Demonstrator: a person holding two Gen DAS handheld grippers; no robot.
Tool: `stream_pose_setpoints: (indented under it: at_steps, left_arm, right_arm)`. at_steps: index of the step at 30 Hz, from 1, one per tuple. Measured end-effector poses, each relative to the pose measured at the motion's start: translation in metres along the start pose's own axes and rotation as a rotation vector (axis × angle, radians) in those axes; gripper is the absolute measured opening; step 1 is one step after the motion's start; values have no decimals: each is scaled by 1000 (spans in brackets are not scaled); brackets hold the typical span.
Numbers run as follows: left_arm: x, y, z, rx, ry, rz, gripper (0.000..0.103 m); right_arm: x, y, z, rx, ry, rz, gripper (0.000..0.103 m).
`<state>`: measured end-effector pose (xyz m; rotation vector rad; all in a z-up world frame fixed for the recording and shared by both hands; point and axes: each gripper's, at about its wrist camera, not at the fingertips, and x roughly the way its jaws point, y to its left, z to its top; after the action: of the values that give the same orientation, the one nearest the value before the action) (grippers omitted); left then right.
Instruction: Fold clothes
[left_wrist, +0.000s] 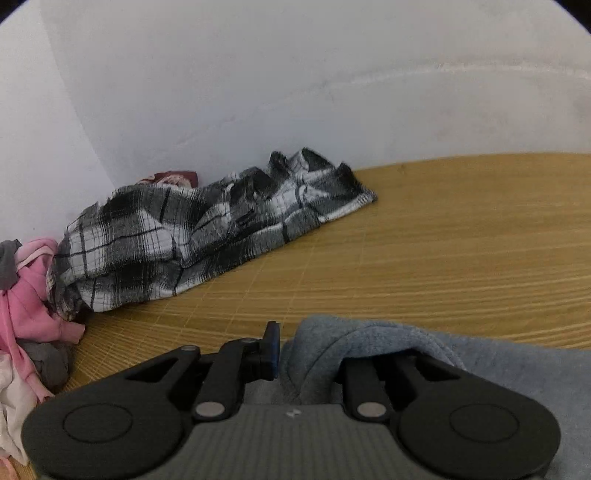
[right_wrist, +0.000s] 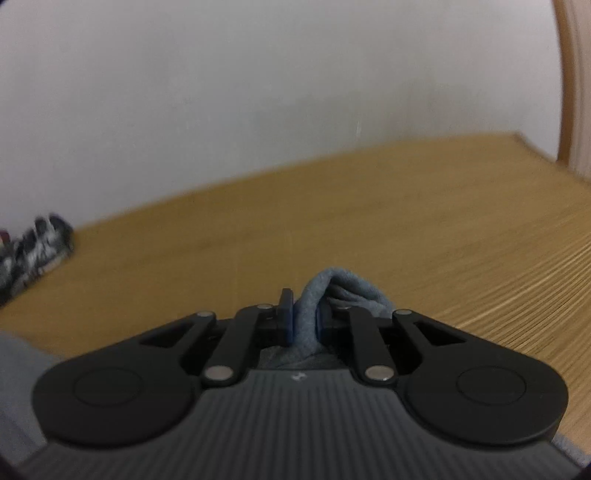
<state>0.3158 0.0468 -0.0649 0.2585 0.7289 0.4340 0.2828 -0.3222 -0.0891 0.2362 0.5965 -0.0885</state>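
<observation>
A woven bamboo mat (left_wrist: 461, 236) of yellowish-brown slats covers the surface, its ribs running in long lines. Behind it stands a plain white wall (left_wrist: 295, 81), meeting a second wall at a corner on the left. In the right wrist view, a light wooden frame (right_wrist: 567, 92) rises at the far right edge.

Soft, even light — right view motion-blurred, fisheye edges bowed, corners dark.
</observation>
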Motion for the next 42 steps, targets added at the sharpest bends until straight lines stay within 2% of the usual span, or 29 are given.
stream_pose_setpoints:
  at_steps: [1, 3, 6, 9, 10, 12, 16, 19, 20, 21, 25, 29, 32, 36, 37, 38, 39, 40, 41, 42]
  left_arm:
    - [-1, -1, -2, 13, 10, 17, 29]
    - [2, -1, -7, 40, 29, 54, 46]
    - [7, 4, -11, 66, 30, 27, 47]
    - [-2, 13, -13, 99, 25, -48, 48]
    - [-4, 16, -15, 114, 22, -65, 48]
    - [-8, 24, -20, 134, 9, -93, 48]
    - [-13, 36, -26, 132, 17, -156, 48]
    - [-24, 47, -36, 107, 33, -230, 48]
    - [-30, 50, -43, 105, 41, -267, 48]
    - [-34, 51, -48, 113, 46, -286, 48]
    - [-57, 59, -78, 166, 49, -331, 48]
    - [-85, 68, -106, 182, 66, -386, 48]
    - [-104, 70, -124, 232, 46, -412, 49]
    - [-118, 69, -139, 263, 45, -462, 50]
    - [-119, 69, -141, 262, 46, -465, 50]
    - [-121, 69, -142, 259, 43, -462, 50]
    - [-121, 69, -143, 259, 43, -468, 50]
    - [-121, 69, -143, 260, 44, -474, 50]
    - [-121, 70, -143, 261, 44, -479, 50]
    - [-121, 71, -144, 261, 45, -483, 50]
  right_arm:
    - [7, -5, -1, 10, 33, -4, 15]
    - [12, -17, -2, 62, 65, 9, 17]
    - [11, -14, -9, 44, 80, 12, 17]
    - [-2, -16, 3, -17, 108, -14, 20]
    - [-12, -16, 7, -37, 117, -27, 21]
    - [-37, -15, 14, -75, 124, -52, 30]
    - [-126, -18, 12, -140, 77, -69, 46]
    - [-205, -28, -25, -112, 54, -91, 55]
    - [-228, -32, -45, -67, 65, -81, 64]
    - [-247, -36, -65, -16, 79, -63, 67]
    - [-308, -38, -148, 137, 161, 14, 66]
    - [-322, -25, -196, 156, 226, -11, 66]
    - [-318, -13, -212, 109, 264, 7, 66]
    - [-302, -5, -222, 123, 323, 6, 68]
    - [-301, -2, -223, 113, 310, 11, 67]
    - [-302, 0, -224, 101, 304, 26, 58]
    - [-301, 2, -221, 97, 304, 41, 32]
    - [-301, 4, -218, 94, 301, 55, 17]
    - [-302, 5, -213, 98, 293, 73, 8]
    - [-305, 4, -206, 118, 276, 106, 7]
